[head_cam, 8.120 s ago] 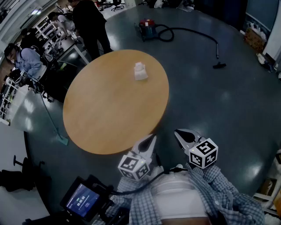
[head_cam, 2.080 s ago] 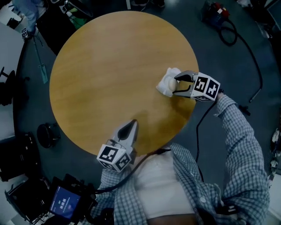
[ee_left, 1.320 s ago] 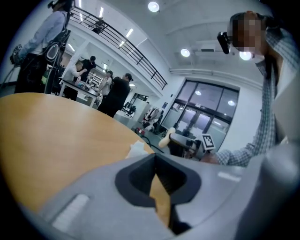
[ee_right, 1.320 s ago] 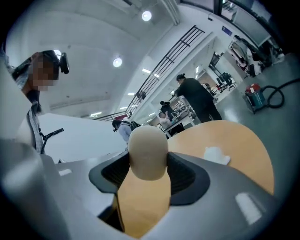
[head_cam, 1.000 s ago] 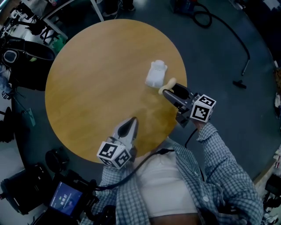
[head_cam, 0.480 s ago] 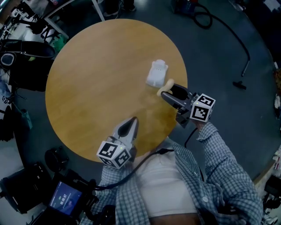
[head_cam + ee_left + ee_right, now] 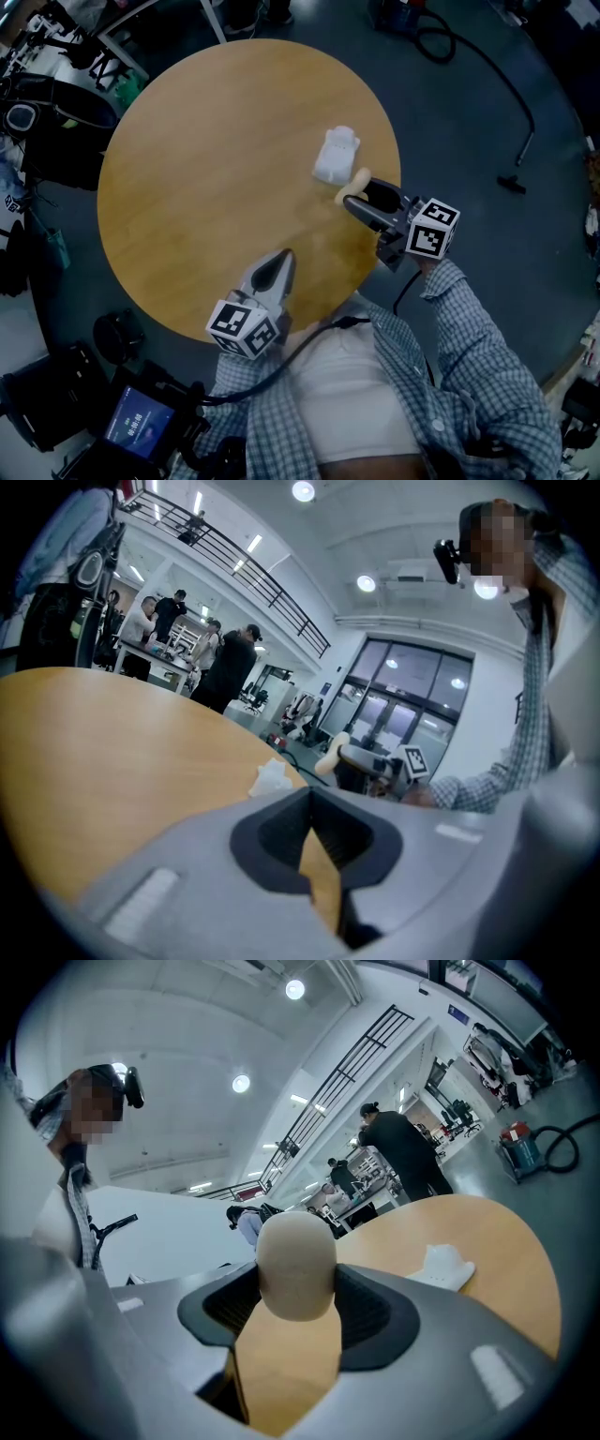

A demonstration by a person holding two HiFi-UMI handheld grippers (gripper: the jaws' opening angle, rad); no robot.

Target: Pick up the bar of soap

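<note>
The bar of soap (image 7: pixel 354 185), a beige oval, is gripped at the tip of my right gripper (image 7: pixel 359 194), which is shut on it just above the round wooden table (image 7: pixel 206 169) near its right edge. In the right gripper view the soap (image 7: pixel 295 1265) stands upright between the jaws. The white soap dish (image 7: pixel 336 156) lies on the table just beyond the soap and is apart from it. My left gripper (image 7: pixel 281 258) is shut with nothing in it, hovering low over the table's near edge. From it I see the dish (image 7: pixel 272 778) and the held soap (image 7: pixel 330 755).
A vacuum cleaner with its hose (image 7: pixel 441 42) lies on the dark floor beyond the table, its nozzle (image 7: pixel 511 180) to the right. Dark equipment (image 7: pixel 47 108) stands at the left. A screen (image 7: pixel 139 433) sits at the lower left. Several people (image 7: pixel 398 1152) stand at distant benches.
My right gripper has closed on the soap at the dish and drawn it back toward the table's right edge. Over the last half second almost nothing moves. The left gripper stays put.
</note>
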